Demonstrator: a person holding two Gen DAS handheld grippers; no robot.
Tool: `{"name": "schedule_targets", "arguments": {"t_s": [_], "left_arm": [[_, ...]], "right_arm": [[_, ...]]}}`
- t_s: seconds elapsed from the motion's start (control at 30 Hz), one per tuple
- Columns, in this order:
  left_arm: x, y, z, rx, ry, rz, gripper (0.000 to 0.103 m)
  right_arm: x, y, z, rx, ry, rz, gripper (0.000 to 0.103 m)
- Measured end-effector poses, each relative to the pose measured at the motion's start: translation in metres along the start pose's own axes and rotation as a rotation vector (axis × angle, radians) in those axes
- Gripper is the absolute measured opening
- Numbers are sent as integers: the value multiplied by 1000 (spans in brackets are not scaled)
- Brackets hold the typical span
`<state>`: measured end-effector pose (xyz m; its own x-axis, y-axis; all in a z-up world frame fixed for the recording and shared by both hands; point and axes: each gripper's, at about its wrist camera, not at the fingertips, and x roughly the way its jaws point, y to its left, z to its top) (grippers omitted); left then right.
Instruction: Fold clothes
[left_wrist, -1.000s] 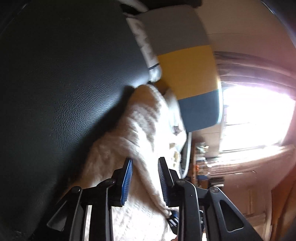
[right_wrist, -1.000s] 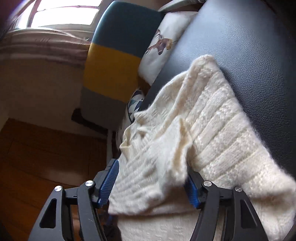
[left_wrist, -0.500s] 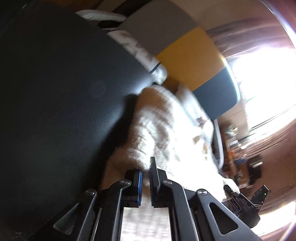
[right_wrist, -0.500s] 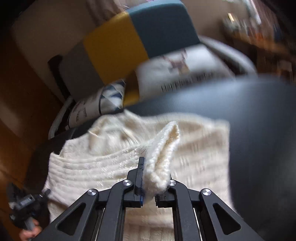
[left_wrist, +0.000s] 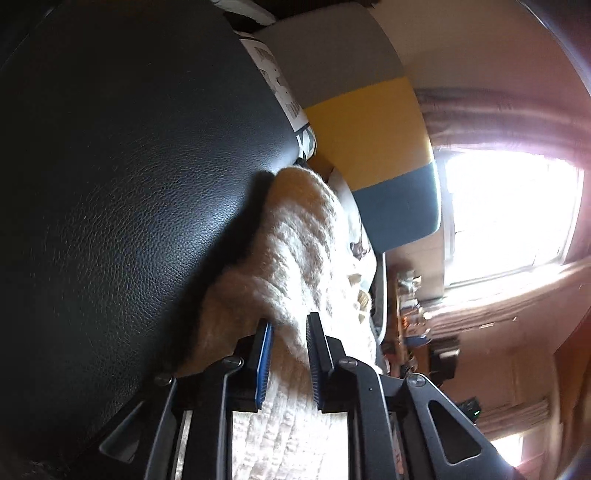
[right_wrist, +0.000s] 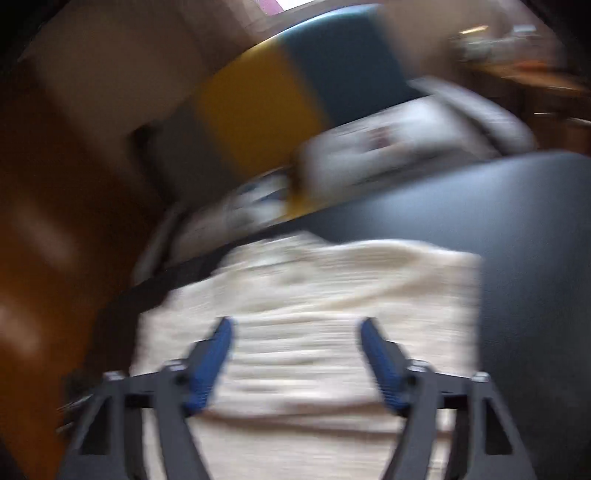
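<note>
A cream knitted sweater (left_wrist: 295, 258) lies on the black leather surface (left_wrist: 129, 203), close to the edge where a grey, yellow and blue striped cushion (left_wrist: 373, 122) stands. The left wrist view is sharp: the left gripper (left_wrist: 289, 325) has a thick ridge of knit between its blue pads (left_wrist: 263, 363), which sit only partly drawn in on either side of the fold; whether they truly squeeze it or merely flank it is hard to tell. That view also takes in a bright window (left_wrist: 513, 214) and, beside the sweater, a white printed pillow (left_wrist: 354, 221). The right wrist view is smeared with motion blur, so fine detail is lost, yet it shows what the other does not: the sweater (right_wrist: 332, 302) spread broad and flat across the leather (right_wrist: 517, 240), and warm wooden flooring (right_wrist: 48, 240) off to the side. There the right gripper (right_wrist: 297, 326) has its blue pads (right_wrist: 214, 358) flung wide apart above the knit, holding nothing. The striped cushion (right_wrist: 288, 103) and a pale printed pillow (right_wrist: 388, 147) appear behind the sweater.
</note>
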<state>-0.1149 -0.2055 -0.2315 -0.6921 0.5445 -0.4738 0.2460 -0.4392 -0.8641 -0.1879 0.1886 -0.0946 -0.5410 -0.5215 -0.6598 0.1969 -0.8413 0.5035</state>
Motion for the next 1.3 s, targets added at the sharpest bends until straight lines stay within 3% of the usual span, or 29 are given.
{"name": "schedule_targets", "arguments": {"t_s": [0.07,0.2,0.3,0.47,0.5,0.53,0.57,0.67,0.87,1.03,1.1,1.23,1.3], "left_arm": [[3,0,-1,13,-12,17,16],[2,-5,-6,82,-17,60,15],[3,-7,-8,125,-19,86,14],[2,-2,-14,162,-23,101,13],[1,-2,-16,173,-27,109,13],[-1,-3,-18,189,-33,123,13],[-2,-4,-20,205,-40,137,12],[-5,-9,-30,271,-62,195,9],[-6,-18,-42,358,-69,287,8],[-28,-15,-46,337,-64,250,8],[-46,-17,-44,337,-108,225,8],[-68,-24,-36,349,-187,201,9],[-63,-29,-29,367,-194,207,10]], "right_arm": [[39,47,15,-110,126,87,87],[128,133,38,-265,338,159,87],[186,175,48,-356,438,131,87],[246,198,45,-423,585,84,85],[252,200,41,-438,615,87,71],[254,202,37,-469,630,67,26],[251,207,35,-515,615,45,5],[229,224,33,-609,519,51,7],[225,200,30,-563,419,-1,1],[224,177,27,-516,341,-52,1],[198,178,30,-489,293,4,2],[172,190,17,-502,359,160,2],[183,193,2,-538,425,131,1]]}}
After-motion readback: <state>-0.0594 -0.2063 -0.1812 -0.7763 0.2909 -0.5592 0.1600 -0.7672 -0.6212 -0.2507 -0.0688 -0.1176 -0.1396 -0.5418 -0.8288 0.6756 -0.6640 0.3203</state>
